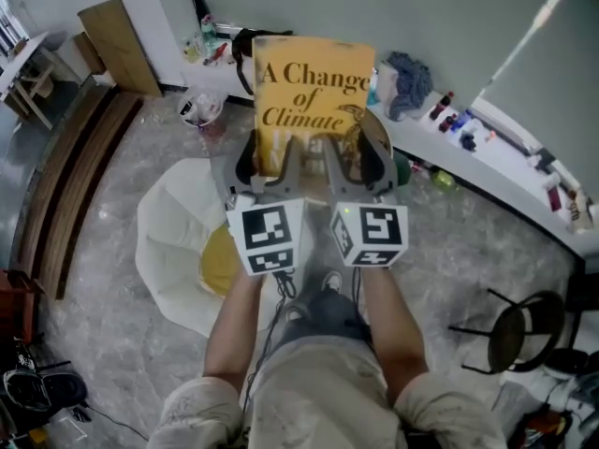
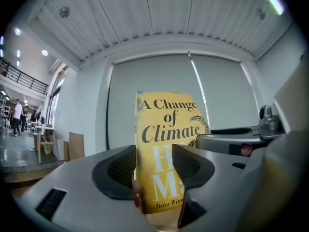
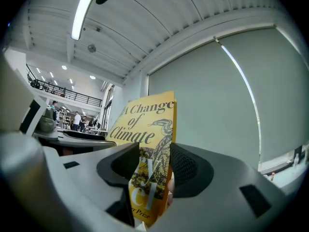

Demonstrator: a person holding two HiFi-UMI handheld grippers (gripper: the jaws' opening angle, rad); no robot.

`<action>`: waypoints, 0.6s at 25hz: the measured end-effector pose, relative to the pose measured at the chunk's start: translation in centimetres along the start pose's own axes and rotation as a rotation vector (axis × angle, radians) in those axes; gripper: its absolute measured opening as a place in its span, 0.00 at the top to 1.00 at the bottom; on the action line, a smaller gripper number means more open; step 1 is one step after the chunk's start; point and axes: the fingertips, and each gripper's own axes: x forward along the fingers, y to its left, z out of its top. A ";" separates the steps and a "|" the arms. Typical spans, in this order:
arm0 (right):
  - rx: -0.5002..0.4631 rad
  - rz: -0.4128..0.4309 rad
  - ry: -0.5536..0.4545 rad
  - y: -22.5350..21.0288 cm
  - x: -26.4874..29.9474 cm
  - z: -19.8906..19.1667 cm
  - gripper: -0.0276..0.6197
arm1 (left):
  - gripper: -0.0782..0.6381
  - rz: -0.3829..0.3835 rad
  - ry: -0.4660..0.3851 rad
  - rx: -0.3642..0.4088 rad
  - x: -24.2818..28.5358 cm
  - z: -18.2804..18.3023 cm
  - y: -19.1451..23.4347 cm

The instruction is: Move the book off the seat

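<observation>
A yellow book titled "A Change of Climate" is held upright in the air, its cover facing me. My left gripper is shut on the book's lower left part, and my right gripper is shut on its lower right part. In the left gripper view the book stands between the dark ribbed pads. In the right gripper view the book is seen nearly edge-on between the pads. The white seat with a yellow cushion lies below, left of my arms.
A white counter with small bottles and a blue cloth runs along the back right. A black stool stands at the right. A wooden board leans at the back left, and wooden steps run down the left.
</observation>
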 end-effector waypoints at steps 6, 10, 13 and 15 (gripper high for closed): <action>0.001 -0.039 -0.011 -3.3 -1.6 0.1 0.64 | 0.55 -0.038 -0.017 0.013 0.7 0.5 -3.6; 0.023 -0.044 -0.012 -9.6 -1.4 -0.5 0.64 | 0.55 -0.046 -0.004 0.037 4.1 1.0 -8.8; 0.032 -0.036 -0.016 -14.2 -0.9 -0.8 0.64 | 0.55 -0.034 0.008 0.046 6.9 1.4 -12.4; 0.023 -0.028 -0.022 -14.6 -0.8 -0.8 0.64 | 0.55 -0.028 0.005 0.042 7.1 1.3 -12.8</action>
